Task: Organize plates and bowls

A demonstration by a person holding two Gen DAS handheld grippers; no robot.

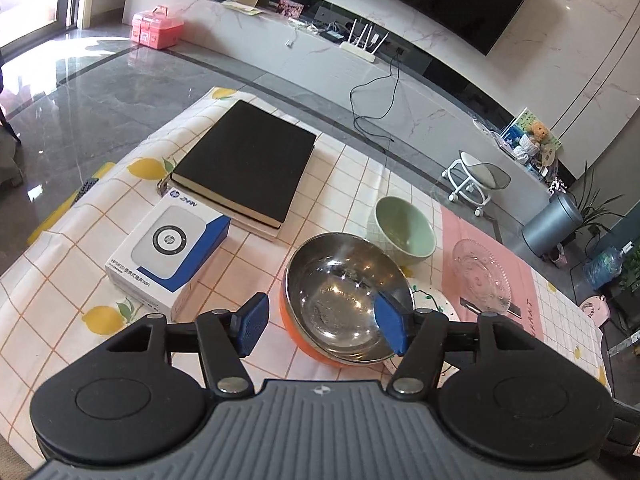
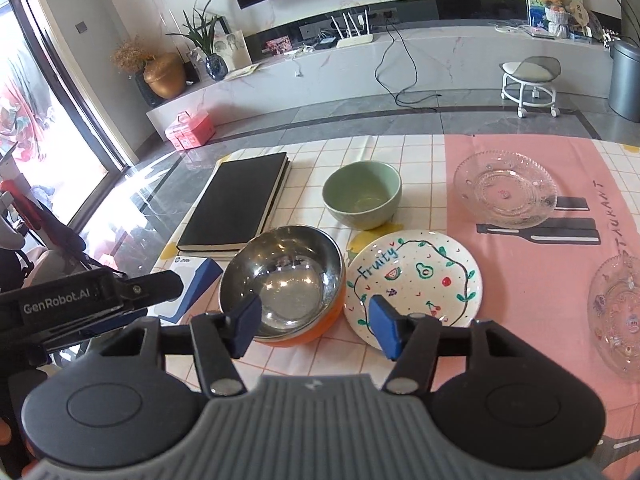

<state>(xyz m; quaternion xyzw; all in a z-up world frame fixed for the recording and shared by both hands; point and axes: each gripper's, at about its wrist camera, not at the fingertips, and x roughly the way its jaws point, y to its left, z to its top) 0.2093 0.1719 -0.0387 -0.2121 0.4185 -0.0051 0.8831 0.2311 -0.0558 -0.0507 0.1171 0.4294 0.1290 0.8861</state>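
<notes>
A steel bowl with an orange outside (image 1: pixel 344 300) (image 2: pixel 284 280) sits on the checked cloth. My left gripper (image 1: pixel 320 324) is open just above its near rim, empty. A green bowl (image 1: pixel 404 230) (image 2: pixel 362 194) stands behind it. A white "Fruity" plate (image 2: pixel 416 280) lies right of the steel bowl, mostly hidden in the left wrist view (image 1: pixel 434 300). A clear glass plate (image 1: pixel 482 276) (image 2: pixel 506 188) lies on the pink mat, and a second glass dish (image 2: pixel 618 316) at the right edge. My right gripper (image 2: pixel 316 324) is open and empty, over the near edges of the steel bowl and the plate.
A black notebook (image 1: pixel 248 160) (image 2: pixel 236 204) and a white and blue box (image 1: pixel 168 252) (image 2: pixel 196 276) lie left of the bowls. The left gripper's body (image 2: pixel 92 300) reaches in from the left. The table's far edge drops to a grey floor.
</notes>
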